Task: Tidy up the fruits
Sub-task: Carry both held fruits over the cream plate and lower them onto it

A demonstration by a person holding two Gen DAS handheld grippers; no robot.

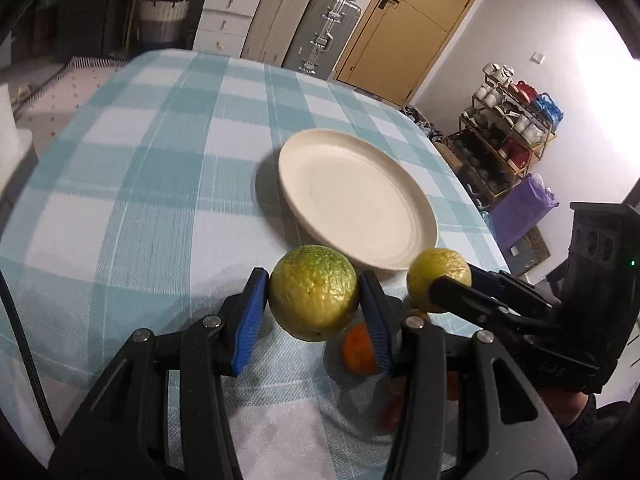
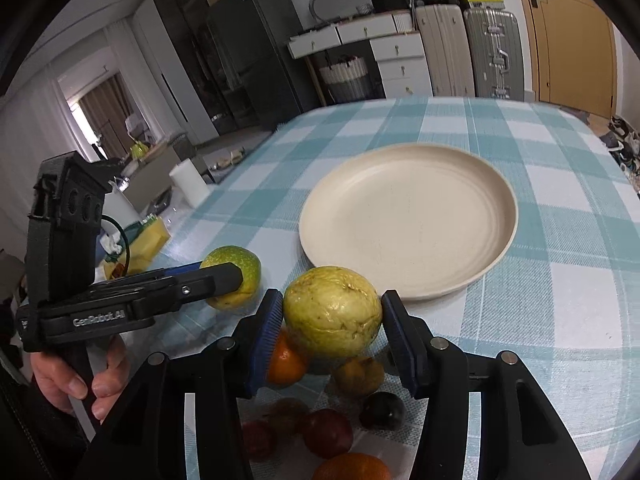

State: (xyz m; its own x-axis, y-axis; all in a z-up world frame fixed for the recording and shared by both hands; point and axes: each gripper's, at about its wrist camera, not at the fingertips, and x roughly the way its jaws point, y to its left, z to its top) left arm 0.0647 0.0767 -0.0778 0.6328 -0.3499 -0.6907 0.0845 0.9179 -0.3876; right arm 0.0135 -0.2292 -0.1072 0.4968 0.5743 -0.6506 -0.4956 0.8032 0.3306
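The cream plate (image 2: 408, 232) on the checked desk (image 2: 560, 320) holds nothing yet, so the sorting has barely begun. The left gripper (image 1: 314, 308) has its jaws clamped on a green-yellow fruit (image 1: 314, 294), held just short of the plate's near rim. The right gripper (image 2: 330, 328) has its jaws closed on a paler yellow-green fruit (image 2: 332, 312), also near that rim. Below them, nearer than the plate, the heap remains: an orange (image 2: 286, 362), dark plums (image 2: 380, 410) and, as far as the blur allows, several reddish fruits (image 2: 326, 432).
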